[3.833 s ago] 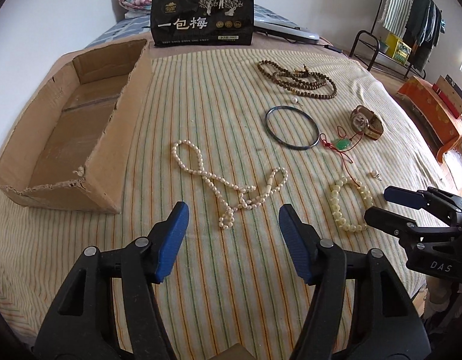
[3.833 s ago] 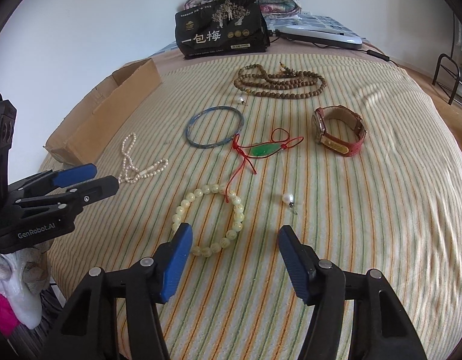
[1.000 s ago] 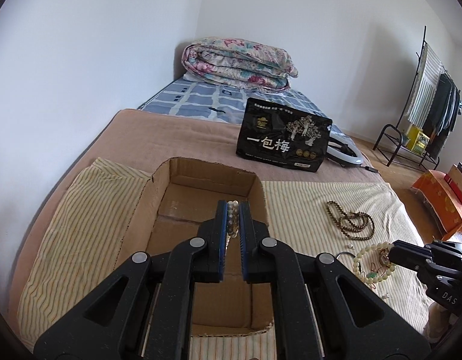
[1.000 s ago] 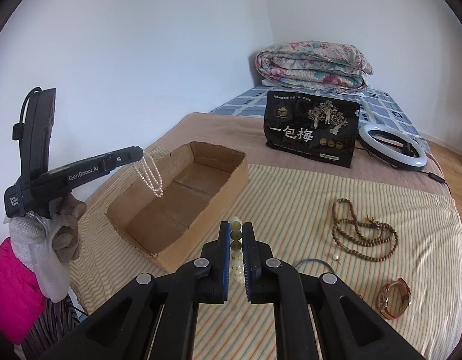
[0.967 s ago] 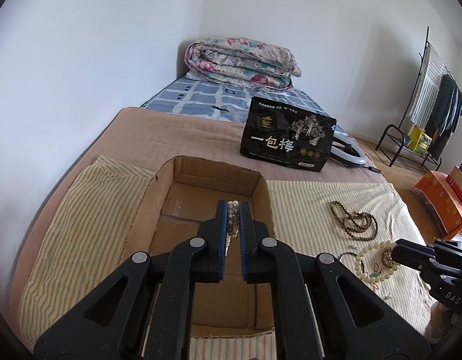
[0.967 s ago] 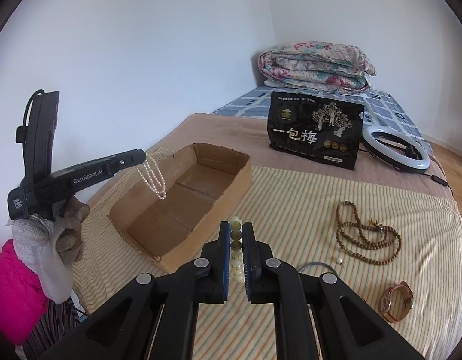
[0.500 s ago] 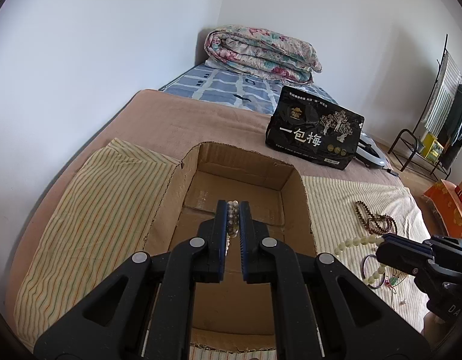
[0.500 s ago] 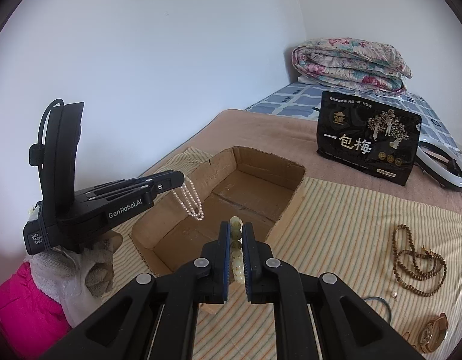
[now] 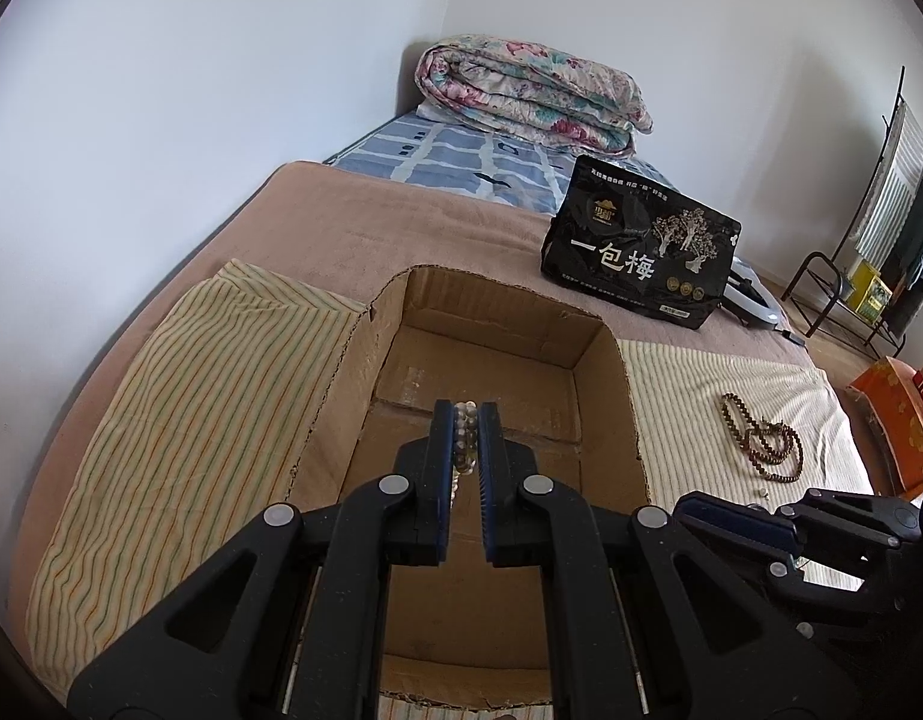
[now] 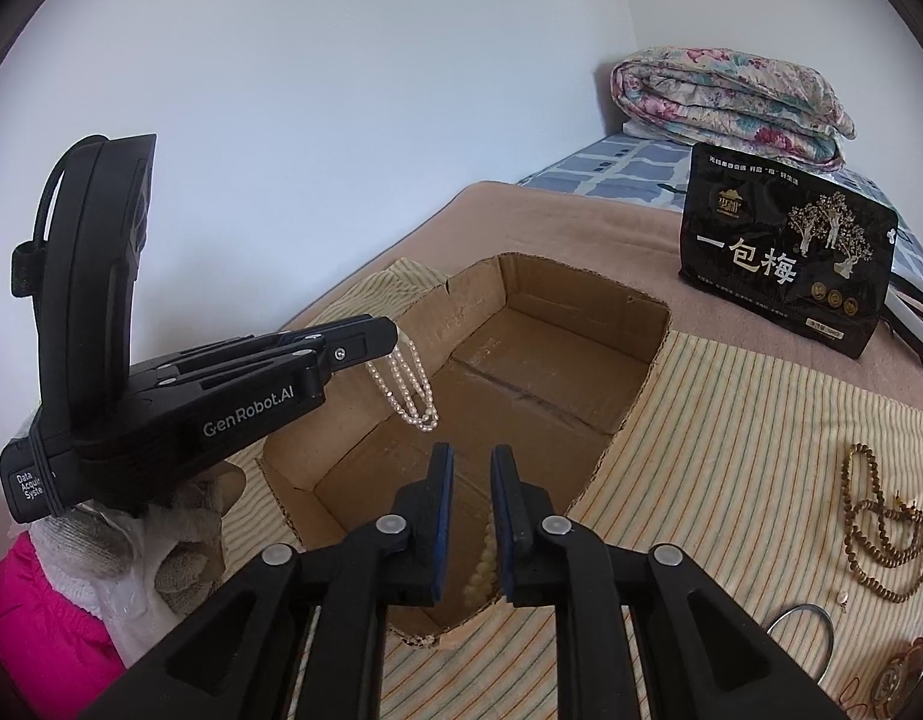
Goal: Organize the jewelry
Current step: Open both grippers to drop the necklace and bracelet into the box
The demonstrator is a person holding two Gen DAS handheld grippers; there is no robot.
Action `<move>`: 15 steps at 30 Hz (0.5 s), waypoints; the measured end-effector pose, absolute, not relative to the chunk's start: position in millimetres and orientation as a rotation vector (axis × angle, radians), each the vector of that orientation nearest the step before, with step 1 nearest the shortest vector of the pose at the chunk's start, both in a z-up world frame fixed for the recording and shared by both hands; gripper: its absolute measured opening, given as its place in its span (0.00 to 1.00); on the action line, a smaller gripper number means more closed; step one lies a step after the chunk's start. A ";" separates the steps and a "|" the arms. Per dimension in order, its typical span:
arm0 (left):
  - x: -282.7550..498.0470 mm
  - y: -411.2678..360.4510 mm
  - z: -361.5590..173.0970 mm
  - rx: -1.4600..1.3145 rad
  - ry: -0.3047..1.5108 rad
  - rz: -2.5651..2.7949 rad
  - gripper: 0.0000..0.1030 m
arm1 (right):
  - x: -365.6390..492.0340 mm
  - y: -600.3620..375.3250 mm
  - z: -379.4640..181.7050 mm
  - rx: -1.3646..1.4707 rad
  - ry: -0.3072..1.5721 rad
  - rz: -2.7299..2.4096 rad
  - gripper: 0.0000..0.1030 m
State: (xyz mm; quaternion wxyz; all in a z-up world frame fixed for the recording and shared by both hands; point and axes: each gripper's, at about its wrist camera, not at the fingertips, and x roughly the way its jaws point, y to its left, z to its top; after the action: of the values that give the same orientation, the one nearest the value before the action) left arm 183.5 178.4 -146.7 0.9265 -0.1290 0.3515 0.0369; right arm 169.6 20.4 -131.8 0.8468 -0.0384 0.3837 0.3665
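So we've got a bed [image 9: 353, 222] with a striped sheet [image 9: 179, 420] over it, and a cardboard box [image 9: 497, 312] sitting open on the sheet, right under both grippers. Behind it there's a folded quilt [image 9: 533, 93] by the wall and a black bag [image 9: 638, 252] standing upright. Our left gripper [image 9: 465, 420] hangs over the middle of the box with its jaws pressed together on a pearl necklace [image 10: 404, 387]; in the right wrist view we can see the strand dangling in loops from the tip, hanging above the box floor and not touching it. Our right gripper [image 10: 470, 462] sits over the near end of the box, jaws opening, and the pale bead bracelet [image 10: 482, 570] is down low between them, against the right-hand pad; we can't tell if it's still caught there or already loose. Off to the right on the sheet, well away from the box, lie the brown beads [image 10: 881, 540], then a bangle [image 10: 800, 636] and a watch [image 10: 896, 675] near the frame edge. A hand [image 10: 179, 540] in a whitish glove holds the left gripper.
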 end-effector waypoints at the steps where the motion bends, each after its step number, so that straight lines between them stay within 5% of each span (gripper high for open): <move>1: 184.1 179.2 -147.3 -0.266 0.723 0.078 0.05 | 169.2 19.1 -130.4 -0.080 0.803 0.763 0.30; 4: 184.4 181.5 -147.4 -0.276 0.727 0.098 0.09 | 170.2 16.0 -127.4 -0.076 0.795 0.751 0.36; 6: 182.7 185.1 -146.5 -0.296 0.720 0.107 0.45 | 169.2 11.8 -125.8 -0.075 0.790 0.738 0.46; 15: 173.7 175.5 -130.6 -0.268 0.676 0.114 0.48 | 158.1 -12.6 -116.3 -0.090 0.756 0.682 0.72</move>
State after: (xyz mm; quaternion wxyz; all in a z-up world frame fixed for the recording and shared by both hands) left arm 173.7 175.5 -130.6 0.9330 -0.1309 0.3306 0.0557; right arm 158.1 -12.6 -116.3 0.8722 -0.0429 0.3619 0.3263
